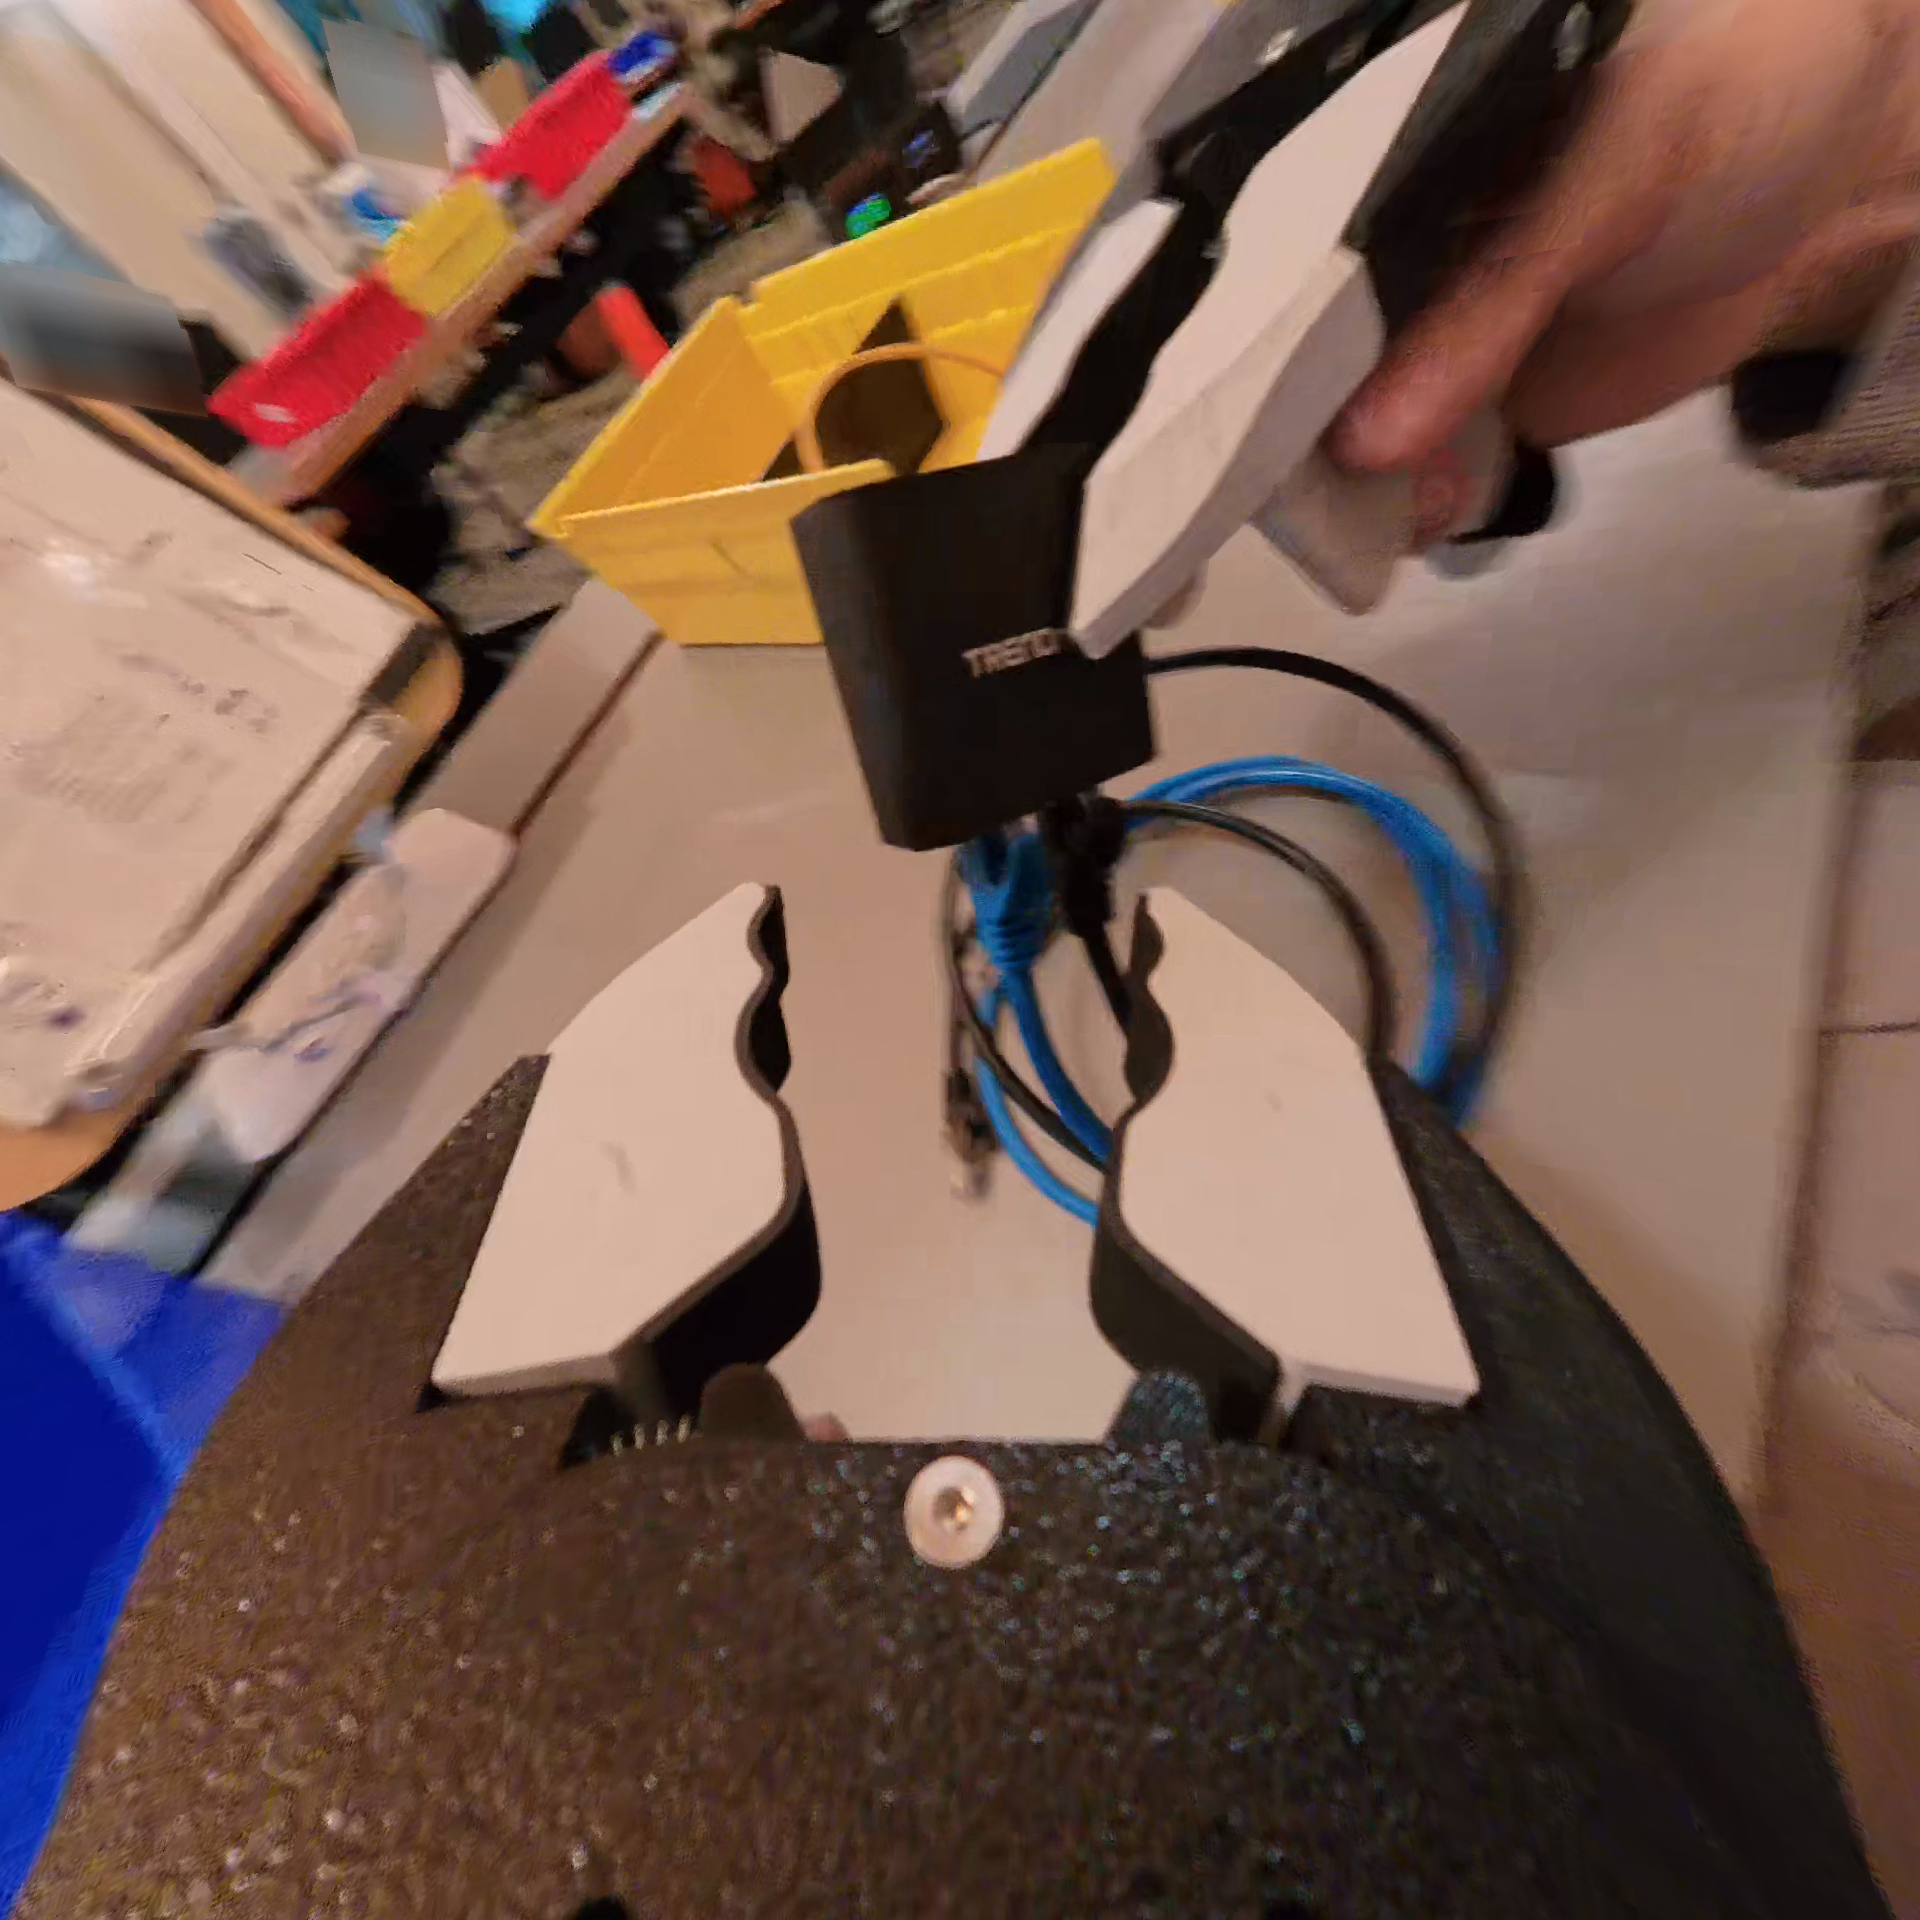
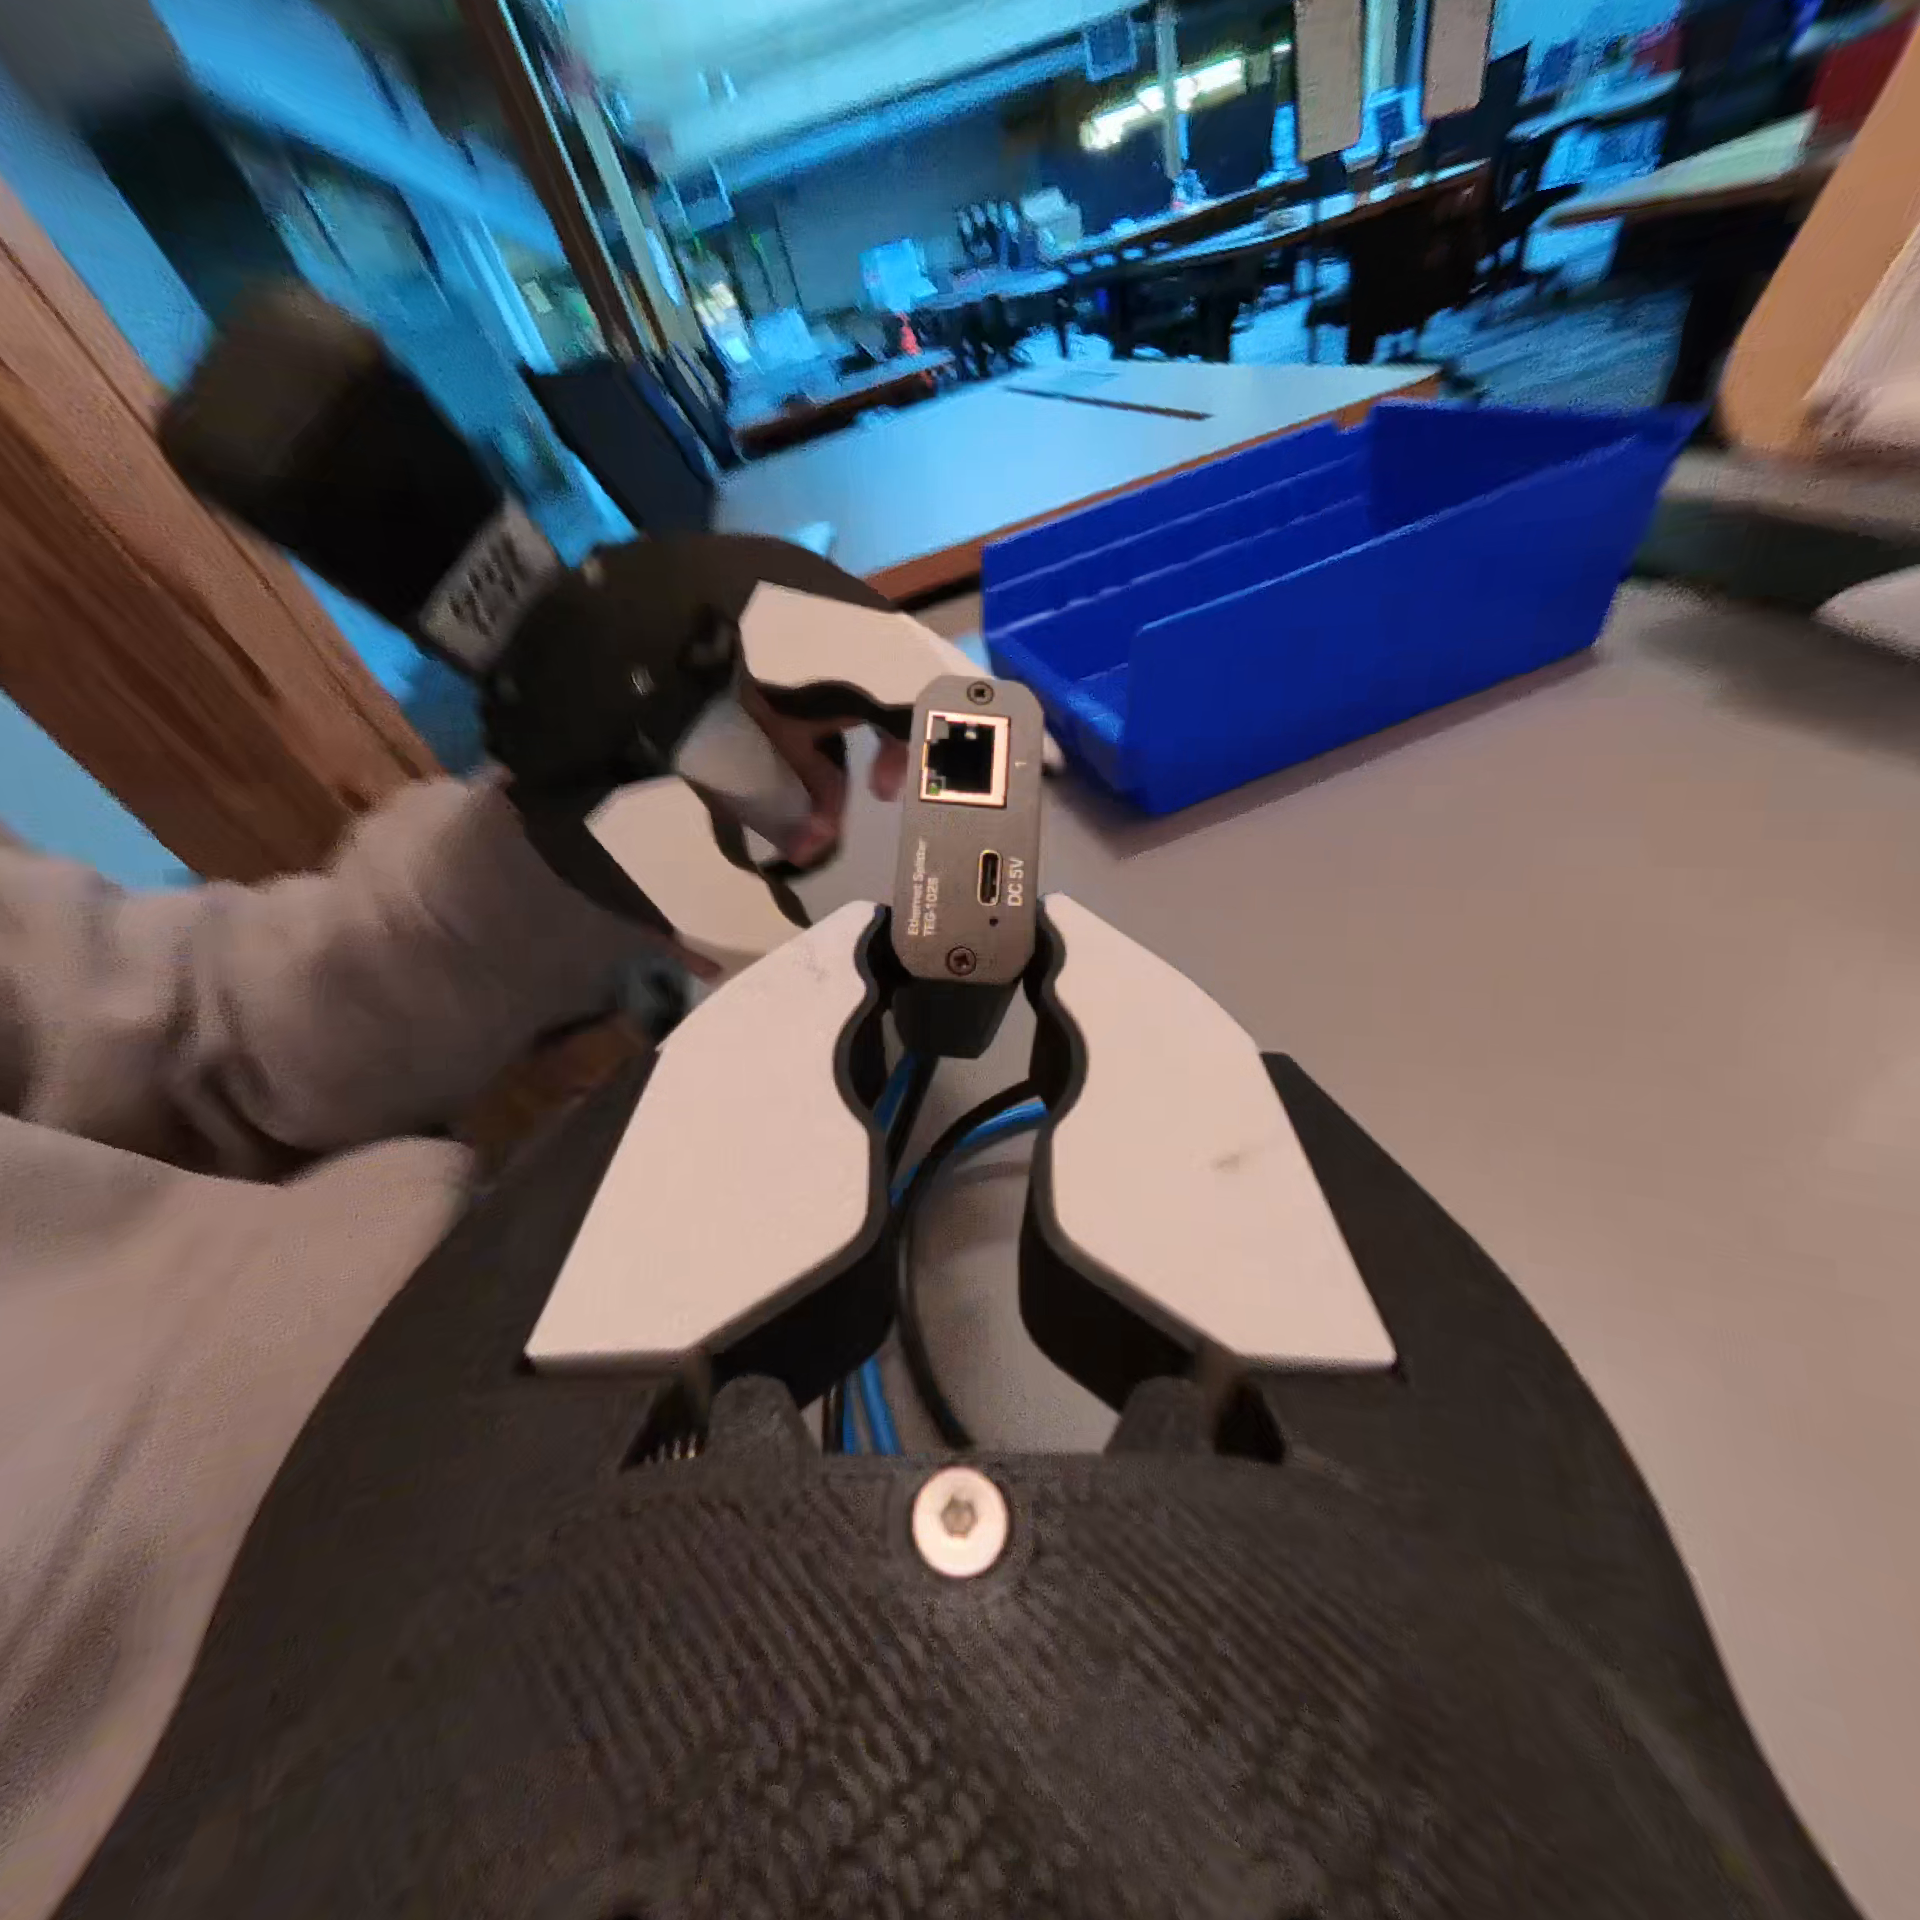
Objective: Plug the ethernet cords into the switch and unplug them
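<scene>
My right gripper [image 2: 961, 925] is shut on the black switch [image 2: 966, 821] and holds it upright above the grey table [image 2: 1455, 1039]. The switch's top end shows an empty port [image 2: 966, 761]. In the left wrist view the switch [image 1: 977, 665] hangs from the right gripper [image 1: 1049, 540]. A blue cord [image 1: 1003, 914] and a black cord [image 1: 1086, 873] are plugged into its lower end and loop on the table. A loose plug [image 1: 961, 1127] lies on the table. My left gripper [image 1: 961, 914] is open and empty just below the switch. It also shows in the right wrist view [image 2: 821, 758].
A yellow bin [image 1: 727, 540] stands behind the switch. A blue bin [image 2: 1299, 613] stands on the table's other side. A board with papers [image 1: 156, 675] lies at the left edge. A person's hand [image 1: 1662, 260] and sleeve [image 2: 208, 1039] hold the grippers. The gap from one gripper's tips to the other's is roughly 4 cm.
</scene>
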A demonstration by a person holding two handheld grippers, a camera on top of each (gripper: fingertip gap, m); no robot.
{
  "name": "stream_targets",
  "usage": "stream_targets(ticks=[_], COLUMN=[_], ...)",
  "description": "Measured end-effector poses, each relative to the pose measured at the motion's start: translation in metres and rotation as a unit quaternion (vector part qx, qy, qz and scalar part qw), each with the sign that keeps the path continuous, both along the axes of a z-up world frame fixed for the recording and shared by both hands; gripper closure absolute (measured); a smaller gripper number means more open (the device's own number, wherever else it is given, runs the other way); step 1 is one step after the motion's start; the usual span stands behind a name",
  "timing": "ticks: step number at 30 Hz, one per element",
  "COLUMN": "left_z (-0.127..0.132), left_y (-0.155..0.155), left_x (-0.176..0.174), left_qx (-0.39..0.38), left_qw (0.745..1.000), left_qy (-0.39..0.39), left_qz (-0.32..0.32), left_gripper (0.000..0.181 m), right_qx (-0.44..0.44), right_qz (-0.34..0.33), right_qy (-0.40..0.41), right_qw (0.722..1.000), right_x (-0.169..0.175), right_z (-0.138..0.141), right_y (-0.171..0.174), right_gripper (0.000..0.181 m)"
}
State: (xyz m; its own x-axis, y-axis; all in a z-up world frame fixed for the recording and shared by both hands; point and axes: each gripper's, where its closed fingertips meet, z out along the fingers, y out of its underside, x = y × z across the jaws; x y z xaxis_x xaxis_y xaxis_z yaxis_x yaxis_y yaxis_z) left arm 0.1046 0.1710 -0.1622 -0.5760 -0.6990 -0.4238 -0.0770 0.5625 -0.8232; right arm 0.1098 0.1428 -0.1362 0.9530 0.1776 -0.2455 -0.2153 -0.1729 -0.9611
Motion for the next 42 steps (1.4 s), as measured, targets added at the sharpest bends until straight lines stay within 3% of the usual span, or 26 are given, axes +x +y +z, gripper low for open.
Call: stream_targets(ticks=[3, 6, 8, 12, 13, 15, 17, 20, 23, 25, 27, 30, 35, 42], left_z=[0.019, 0.032, 0.030, 0.018, 0.017, 0.018, 0.028, 0.047, 0.050, 0.045, 0.047, 0.051, 0.044, 0.043], left_y=[-0.016, -0.019, -0.017, -0.025, -0.024, -0.018, -0.006, 0.022, 0.028, 0.031, 0.027, 0.015, 0.002, -0.006], left_x=[-0.027, -0.039, -0.041, -0.054, -0.054, -0.049, -0.037, -0.012, 0.001, 0.007, 0.006, 0.004, 0.004, 0.006], left_qx=[-0.052, -0.080, -0.089, -0.116, -0.126, -0.154, -0.226, -0.396, -0.477, -0.490, -0.518, -0.538, -0.527, -0.511], left_qw=[0.994, 0.991, 0.989, 0.974, 0.972, 0.969, 0.960, 0.912, 0.874, 0.865, 0.849, 0.837, 0.842, 0.855], left_qy=[0.044, 0.040, 0.055, 0.100, 0.104, 0.119, 0.113, 0.101, 0.087, 0.073, 0.076, 0.093, 0.111, 0.086], left_qz=[-0.082, -0.104, -0.104, -0.165, -0.168, -0.154, -0.118, -0.022, 0.035, 0.074, 0.066, 0.035, 0.029, 0.040], left_gripper=[0.120, 0.124, 0.125, 0.157, 0.157, 0.158, 0.158, 0.158, 0.158, 0.158, 0.158, 0.158, 0.158, 0.158], right_qx=[-0.018, -0.037, -0.030, -0.043, -0.044, -0.034, 0.004, 0.004, 0.014, 0.021, 0.035, 0.000, 0.010, 0.008], right_qz=[0.012, 0.038, 0.081, 0.115, 0.116, 0.085, 0.011, -0.074, -0.149, -0.182, -0.243, -0.202, -0.245, -0.277], right_qy=[-0.156, -0.247, -0.267, -0.284, -0.285, -0.284, -0.270, -0.221, -0.182, -0.194, -0.208, -0.262, -0.306, -0.327], right_qw=[0.987, 0.968, 0.960, 0.951, 0.951, 0.954, 0.963, 0.973, 0.972, 0.964, 0.947, 0.944, 0.920, 0.904], right_x=[-0.014, -0.028, -0.045, -0.061, -0.061, -0.054, -0.036, -0.015, -0.012, -0.013, -0.001, -0.009, 0.001, 0.008], right_z=[0.013, 0.011, 0.009, 0.002, 0.001, 0.004, 0.015, 0.014, 0.009, 0.007, 0.012, 0.000, 0.006, 0.001], right_y=[-0.003, -0.001, 0.000, 0.003, 0.004, 0.009, 0.016, 0.024, 0.041, 0.047, 0.042, 0.048, 0.040, 0.038], right_gripper=[0.158, 0.158, 0.158, 0.158, 0.157, 0.154, 0.138, 0.116, 0.099, 0.102, 0.104, 0.099, 0.116, 0.117])
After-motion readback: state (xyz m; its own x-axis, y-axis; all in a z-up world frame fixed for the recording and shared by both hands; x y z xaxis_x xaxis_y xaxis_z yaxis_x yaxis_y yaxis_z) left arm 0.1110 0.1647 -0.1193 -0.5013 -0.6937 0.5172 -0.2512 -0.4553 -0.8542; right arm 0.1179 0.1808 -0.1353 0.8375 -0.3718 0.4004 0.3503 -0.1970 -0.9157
